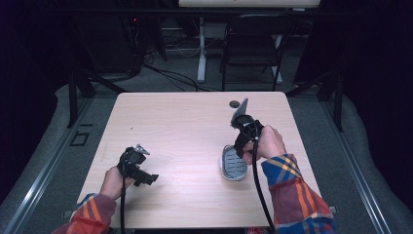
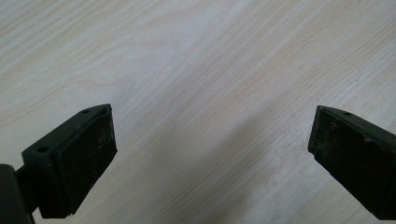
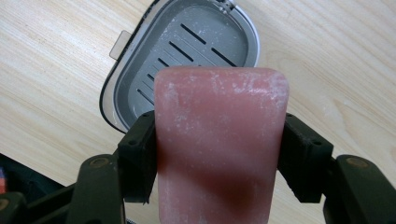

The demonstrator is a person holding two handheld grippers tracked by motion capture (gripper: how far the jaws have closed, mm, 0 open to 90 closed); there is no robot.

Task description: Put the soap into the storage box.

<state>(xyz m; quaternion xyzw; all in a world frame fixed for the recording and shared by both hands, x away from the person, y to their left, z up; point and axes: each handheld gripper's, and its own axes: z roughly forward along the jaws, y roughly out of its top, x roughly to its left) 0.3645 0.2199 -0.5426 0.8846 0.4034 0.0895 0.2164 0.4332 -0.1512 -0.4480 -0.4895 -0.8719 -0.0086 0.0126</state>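
Observation:
A pink bar of soap (image 3: pixel 220 140) stands between the two jaws of my right gripper (image 3: pixel 219 154), which is shut on its sides. Just beyond the bar lies a grey slotted soap dish (image 3: pixel 196 51) with nothing in it, flat on the wooden table. In the high view the right gripper (image 1: pixel 239 146) hangs over the top edge of that soap dish (image 1: pixel 233 165), right of the table's middle. My left gripper (image 1: pixel 146 179) rests low at the front left of the table; in its own view the left gripper (image 2: pixel 210 149) is open wide over bare wood.
The light wooden table (image 1: pixel 185 126) has a small round cable hole (image 1: pixel 234 103) near its far edge. A black folding chair (image 1: pixel 253 44) and a white table leg (image 1: pixel 201 53) stand beyond it on grey carpet. Cables trail from both grippers toward the front edge.

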